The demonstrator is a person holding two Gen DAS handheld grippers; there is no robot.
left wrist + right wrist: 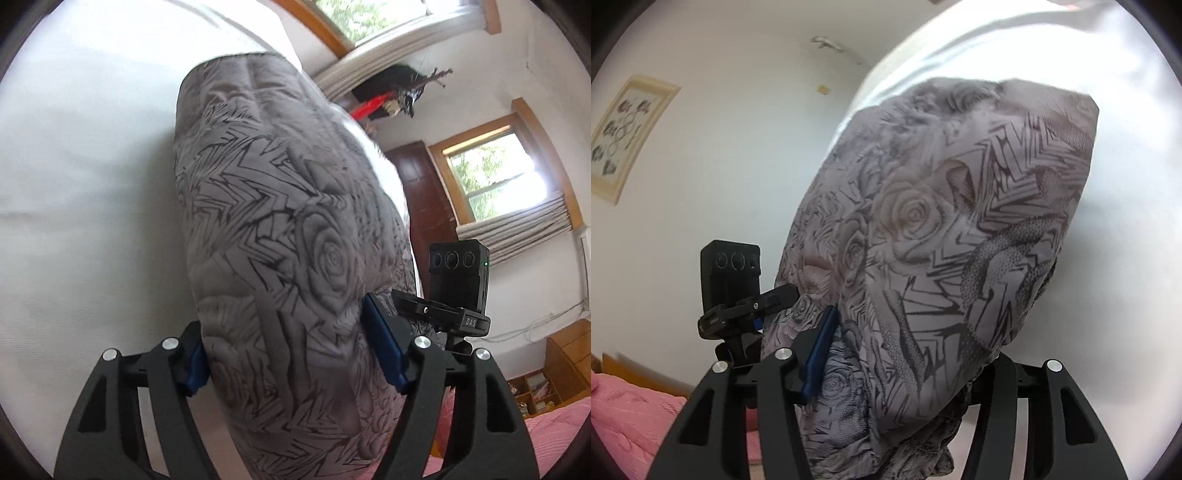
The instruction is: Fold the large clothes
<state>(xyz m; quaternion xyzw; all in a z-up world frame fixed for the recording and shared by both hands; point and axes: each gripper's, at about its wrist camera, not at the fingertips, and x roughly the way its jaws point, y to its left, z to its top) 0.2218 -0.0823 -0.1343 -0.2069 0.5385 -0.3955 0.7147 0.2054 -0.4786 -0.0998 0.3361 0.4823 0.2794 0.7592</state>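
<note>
A thick, folded grey garment (280,229) printed with black zigzags and roses lies on a white sheet (85,192). It runs away from me as a long padded bundle. My left gripper (290,356) straddles its near end, and both blue pads (384,350) touch the cloth that fills the gap. In the right wrist view the same garment (945,229) bulges over my right gripper (912,339). The left blue pad (822,350) presses into the fabric, while the right fingertip is hidden under the cloth.
White sheet (1115,240) spreads around the bundle. Pink bedding lies low at the side (554,439) (631,410). Windows with rolled blinds (495,177), a brown door (421,184) and a wooden shelf (543,384) stand beyond. A poster (624,136) hangs on the wall.
</note>
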